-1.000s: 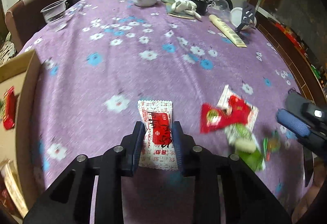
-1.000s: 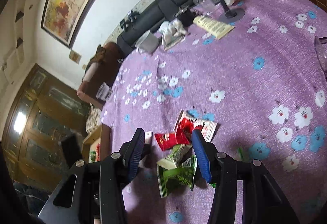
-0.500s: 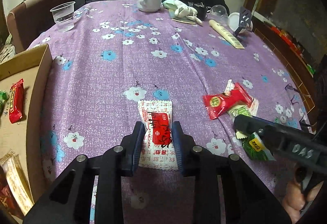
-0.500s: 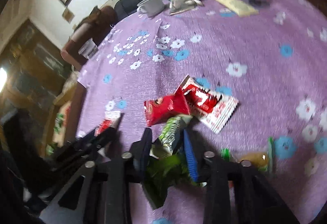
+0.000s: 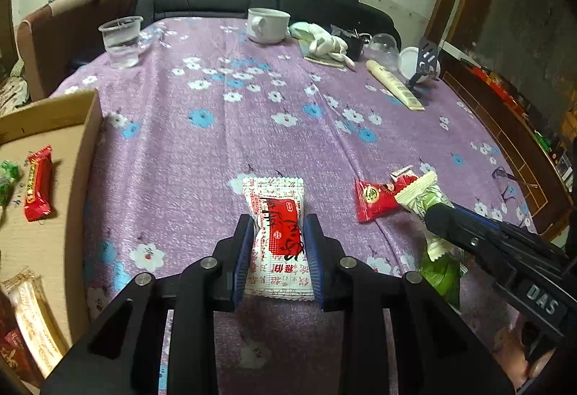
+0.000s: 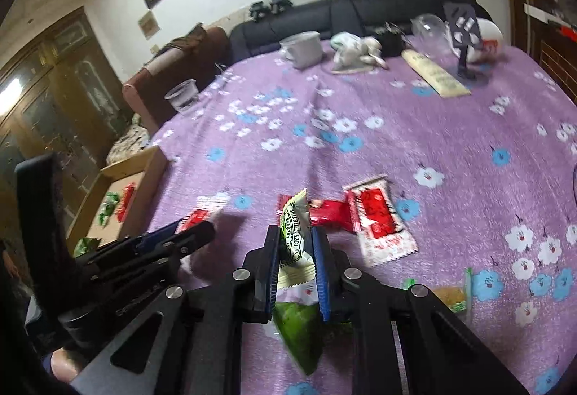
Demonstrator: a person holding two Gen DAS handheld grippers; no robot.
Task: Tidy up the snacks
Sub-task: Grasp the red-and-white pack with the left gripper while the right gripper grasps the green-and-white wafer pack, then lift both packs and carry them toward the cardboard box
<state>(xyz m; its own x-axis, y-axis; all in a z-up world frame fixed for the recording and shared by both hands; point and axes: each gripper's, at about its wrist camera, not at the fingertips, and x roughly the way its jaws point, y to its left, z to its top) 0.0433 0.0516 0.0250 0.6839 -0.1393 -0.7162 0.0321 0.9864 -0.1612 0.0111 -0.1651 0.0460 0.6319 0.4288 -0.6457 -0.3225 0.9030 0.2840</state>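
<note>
A: What do the tongs hold?
B: Left tongs [image 5: 277, 252] pinch a white-red packet [image 5: 276, 214]; right tongs [image 6: 296, 269], just closed, grip a green-white packet [image 6: 294, 236].
A: Free room?
B: Purple desk [image 5: 223, 150] beyond lies open; cardboard box [image 5: 77, 178] wall at left edge.

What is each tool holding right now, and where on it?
Left tool: white-and-red snack packet, pinched across its middle. Right tool: green-and-white snack packet, pinched across its middle.

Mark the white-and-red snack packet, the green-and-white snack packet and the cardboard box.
white-and-red snack packet [image 5: 280, 214], left wrist view, red label.
green-and-white snack packet [image 6: 294, 236], right wrist view, printed front.
cardboard box [image 5: 81, 157], left wrist view, side wall.
</note>
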